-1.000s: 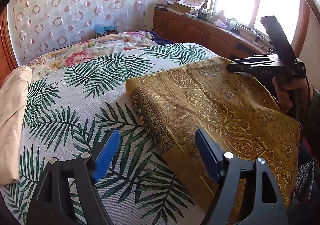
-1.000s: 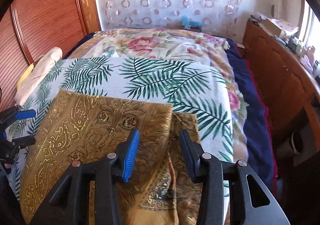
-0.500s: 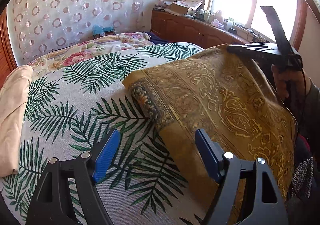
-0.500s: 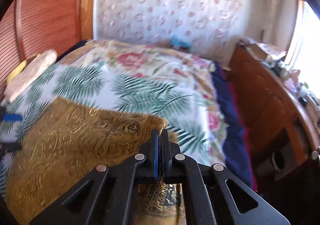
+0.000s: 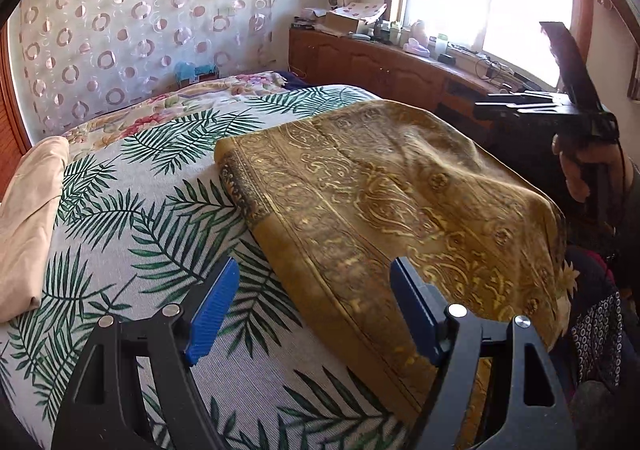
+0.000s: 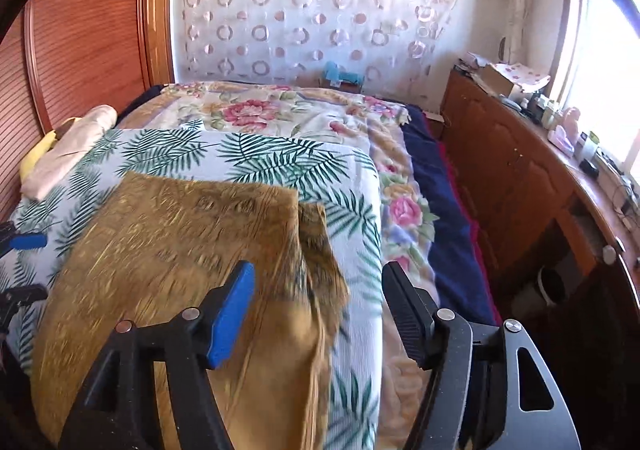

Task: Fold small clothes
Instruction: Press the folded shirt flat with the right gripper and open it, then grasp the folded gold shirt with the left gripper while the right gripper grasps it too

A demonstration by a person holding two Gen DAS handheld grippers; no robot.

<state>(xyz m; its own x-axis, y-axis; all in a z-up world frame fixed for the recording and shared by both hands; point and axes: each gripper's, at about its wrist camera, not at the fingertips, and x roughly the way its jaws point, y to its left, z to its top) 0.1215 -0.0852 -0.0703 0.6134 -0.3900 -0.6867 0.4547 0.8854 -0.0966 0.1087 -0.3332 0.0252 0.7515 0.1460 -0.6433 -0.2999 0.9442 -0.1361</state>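
Note:
A golden-brown patterned cloth (image 5: 392,202) lies folded on the palm-leaf bedspread (image 5: 132,234); it also shows in the right wrist view (image 6: 188,250), blurred. My left gripper (image 5: 312,310) is open and empty, low over the cloth's near-left edge. My right gripper (image 6: 316,310) is open and empty, above the cloth's right edge; it also shows in the left wrist view (image 5: 516,106), held in a hand above the cloth's far right side.
A folded cream garment (image 5: 28,218) lies at the bed's left side, also in the right wrist view (image 6: 68,150). A floral blanket (image 6: 280,118) covers the far bed. A wooden cabinet (image 6: 520,178) with clutter runs along the right under the window.
My right gripper had shut on the cloth's right edge and lifted it; now it has opened, let go and drawn back right. The cloth has dropped flat. My left gripper stayed open.

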